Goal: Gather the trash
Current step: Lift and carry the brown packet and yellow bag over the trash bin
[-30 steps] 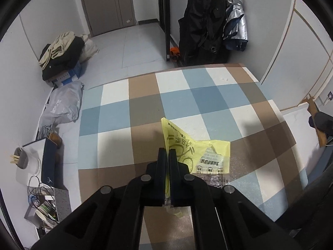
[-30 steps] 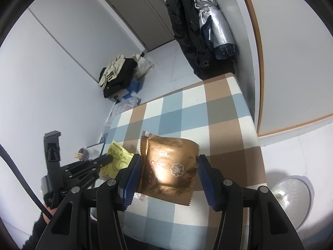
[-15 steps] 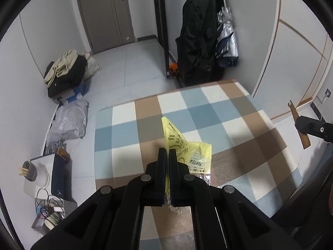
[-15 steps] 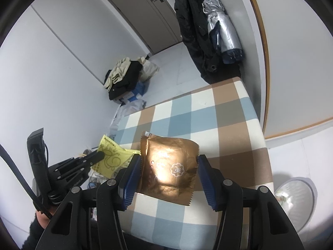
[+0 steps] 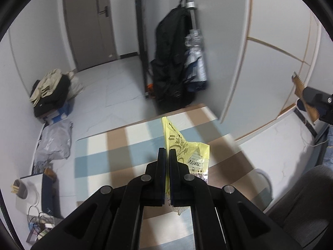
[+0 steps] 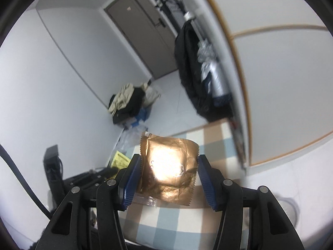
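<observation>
Wrappers held one per gripper above a checked tabletop. Left gripper: jaws pressed almost together, pinching a yellow wrapper by its edge; the wrapper stands upright between the fingers and fans out to the right, its printed lower corner hanging just over the brown, blue and white checks. Right gripper: jaws set wide, blue ribbed pads touching the left and right edges of a brown wrapper, which is held flat and facing the camera, with a bright glare across its middle and serrated ends visible. In the right wrist view the brown wrapper hangs over the near part of the tabletop, and the left gripper with its yellow wrapper appears at lower left, well apart from it. In the left wrist view the right gripper shows at the far right edge with the brown wrapper seen edge-on. Background: a door, a dark coat hanging by the wall, and a clothes pile on the floor. Both views are blurred.
</observation>
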Available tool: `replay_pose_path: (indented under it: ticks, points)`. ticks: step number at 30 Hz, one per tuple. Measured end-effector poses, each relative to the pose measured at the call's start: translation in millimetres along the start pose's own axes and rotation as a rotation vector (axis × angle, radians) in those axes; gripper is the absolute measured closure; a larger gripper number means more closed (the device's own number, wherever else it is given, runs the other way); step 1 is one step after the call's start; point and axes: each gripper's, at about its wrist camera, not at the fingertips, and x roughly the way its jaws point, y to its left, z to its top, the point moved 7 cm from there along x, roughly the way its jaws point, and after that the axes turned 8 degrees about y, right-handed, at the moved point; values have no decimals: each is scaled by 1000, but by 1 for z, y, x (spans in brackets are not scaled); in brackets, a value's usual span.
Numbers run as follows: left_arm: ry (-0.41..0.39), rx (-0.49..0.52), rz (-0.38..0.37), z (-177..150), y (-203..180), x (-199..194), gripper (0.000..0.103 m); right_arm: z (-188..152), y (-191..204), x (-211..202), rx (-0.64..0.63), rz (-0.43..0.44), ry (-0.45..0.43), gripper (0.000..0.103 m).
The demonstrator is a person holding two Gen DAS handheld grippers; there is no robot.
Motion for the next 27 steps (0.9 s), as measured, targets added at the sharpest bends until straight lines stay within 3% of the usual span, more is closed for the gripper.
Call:
replay_pose_path:
  ticks: [6, 13, 19, 27]
  points:
    - [-29, 80, -56, 20, -59, 3, 103, 4, -42, -65, 20, -98, -73, 49]
    - [-25, 229, -118, 26, -134, 21, 103, -20, -117, -115, 117, -227, -81, 49]
    - [46, 291, -200, 22, -192, 51, 103, -64, -186, -123, 264, -285, -31, 49]
    - [171, 372, -260, 4, -252, 90, 103, -129, -263, -88, 466, -271, 92, 49]
